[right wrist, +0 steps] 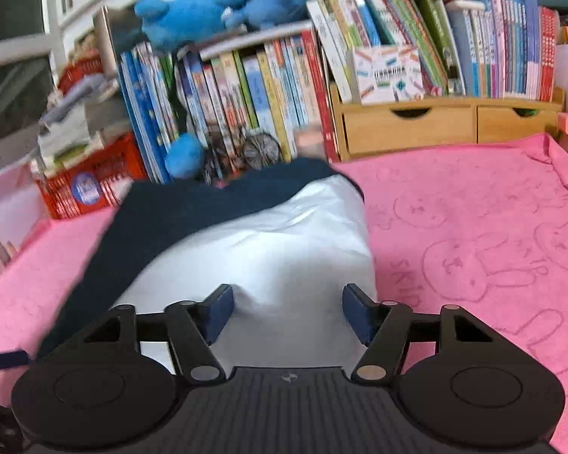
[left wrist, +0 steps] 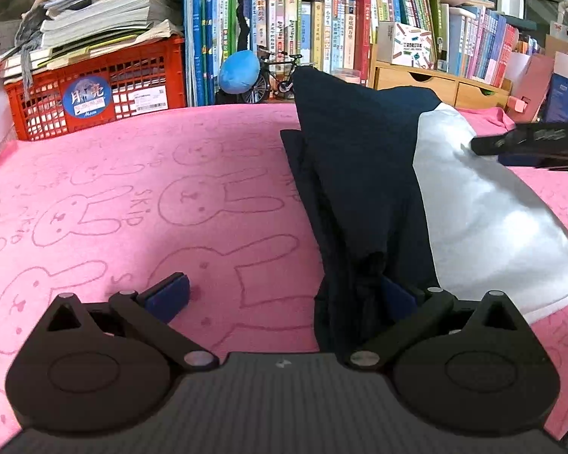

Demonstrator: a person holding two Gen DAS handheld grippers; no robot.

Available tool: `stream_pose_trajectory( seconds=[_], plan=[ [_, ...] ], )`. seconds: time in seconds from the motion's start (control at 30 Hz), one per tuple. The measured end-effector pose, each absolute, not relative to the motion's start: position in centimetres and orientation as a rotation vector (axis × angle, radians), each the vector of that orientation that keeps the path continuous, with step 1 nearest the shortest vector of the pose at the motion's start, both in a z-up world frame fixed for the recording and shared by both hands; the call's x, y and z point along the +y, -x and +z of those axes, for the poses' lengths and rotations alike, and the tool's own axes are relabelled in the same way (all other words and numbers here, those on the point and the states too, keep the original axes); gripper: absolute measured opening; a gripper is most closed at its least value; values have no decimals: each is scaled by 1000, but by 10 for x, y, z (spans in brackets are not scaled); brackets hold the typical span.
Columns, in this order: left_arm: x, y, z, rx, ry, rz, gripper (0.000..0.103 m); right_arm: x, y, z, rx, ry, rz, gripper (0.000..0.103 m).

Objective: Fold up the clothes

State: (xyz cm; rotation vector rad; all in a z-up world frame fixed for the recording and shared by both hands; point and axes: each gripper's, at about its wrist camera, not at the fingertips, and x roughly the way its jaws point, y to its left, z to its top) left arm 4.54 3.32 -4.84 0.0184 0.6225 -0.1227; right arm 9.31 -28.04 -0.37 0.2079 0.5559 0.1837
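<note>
Across the whole work surface lay a pink towel printed with rabbit outlines and the word SKIP, and on it rested the garment, a navy and white piece partly folded, with its navy part heaped up toward the left and its white part spread to the right. Behind the towel stood a row of books on a shelf, with blue plush toys on top and a wooden drawer unit below the right-hand books. At the left rear sat a red plastic crate under a stack of papers. In front of the books a small model bicycle stood beside a round blue plush.

The left gripper hung low over the towel with its jaws wide apart; its left pad stood over bare pink cloth, while its right pad was half buried in a fold of the navy fabric, and nothing was pinched between the two. The right gripper sat at the near edge of the white part, jaws apart, the white fabric lying between its pads but not pressed by them. In the left wrist view the right gripper appeared blurred at the right edge, over the white part of the garment.
</note>
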Motion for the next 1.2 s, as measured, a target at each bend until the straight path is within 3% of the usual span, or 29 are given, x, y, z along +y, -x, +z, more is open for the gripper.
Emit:
stream_pose_trajectory(
  seconds=[0.13,0.43,0.67,0.83,0.9,1.0,1.2],
  plan=[
    [34,-46,-49,625,-13,-125,103,-298,-51,6,498,-282,240,63],
    [37,-45,-48,632,-5,-128,103,-289,35,-35,538,-59,109,65],
    [39,-43,-48,636,-14,-125,103,-272,33,-30,522,36,100,67],
    [43,-43,-48,641,-17,-141,103,-296,39,-24,487,-91,180,68],
    [42,-43,-48,644,-18,-144,103,-297,33,-35,516,-61,150,76],
    [42,-43,-48,644,-17,-142,103,-292,23,-24,548,-30,153,72],
    [42,-43,-49,643,-15,-143,103,-301,-40,27,408,-145,152,69]
  ],
)
